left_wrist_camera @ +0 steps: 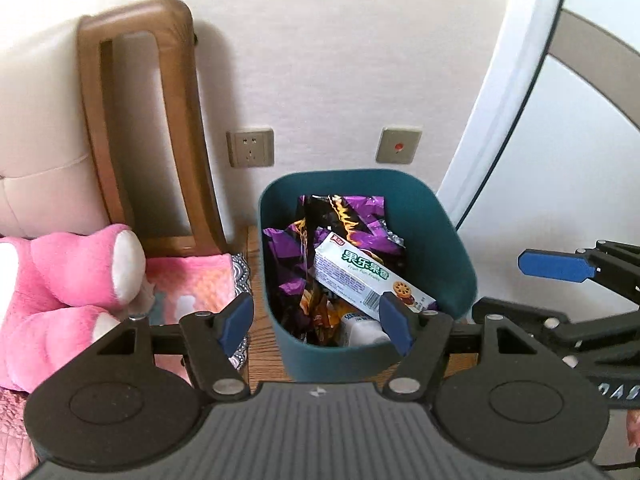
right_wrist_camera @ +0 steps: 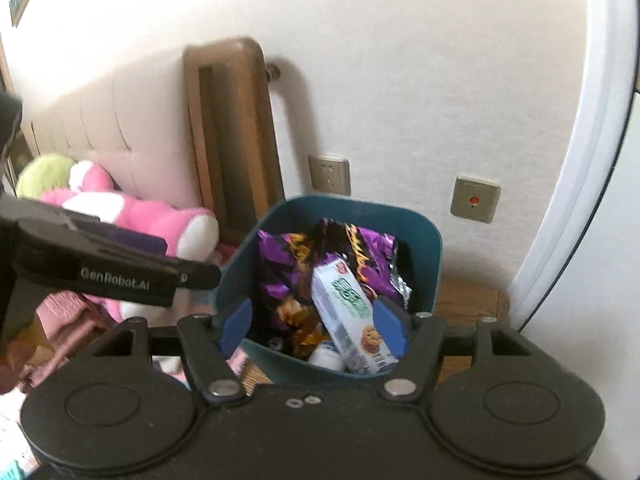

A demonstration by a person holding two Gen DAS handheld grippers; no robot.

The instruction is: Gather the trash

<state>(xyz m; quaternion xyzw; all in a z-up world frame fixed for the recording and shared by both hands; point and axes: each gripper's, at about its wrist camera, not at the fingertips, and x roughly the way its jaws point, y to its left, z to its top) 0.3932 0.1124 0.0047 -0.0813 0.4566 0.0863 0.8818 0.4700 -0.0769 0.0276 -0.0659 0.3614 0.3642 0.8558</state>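
A teal bin (left_wrist_camera: 340,360) (right_wrist_camera: 348,202) stands on a wooden nightstand (left_wrist_camera: 256,264) against the wall. Crumpled purple snack wrappers (left_wrist_camera: 352,212) (right_wrist_camera: 280,268) fill it, with a white biscuit pack (left_wrist_camera: 360,276) (right_wrist_camera: 352,312) lying slantwise on top and a white bottle (left_wrist_camera: 362,330) (right_wrist_camera: 326,356) near the front wall. My left gripper (left_wrist_camera: 316,316) (right_wrist_camera: 188,258) hovers over the bin's near rim, open, nothing between its blue pads. My right gripper (right_wrist_camera: 313,326) (left_wrist_camera: 532,290) hangs just to the right of it, also open and holding nothing.
A pink plush toy (left_wrist_camera: 80,272) (right_wrist_camera: 152,216) lies on the bed to the left of the bin. Behind it rises a padded headboard with a wooden frame (left_wrist_camera: 140,120). A wall socket (left_wrist_camera: 250,147) and a switch (left_wrist_camera: 398,145) sit above the bin. A white door frame (left_wrist_camera: 520,120) stands at right.
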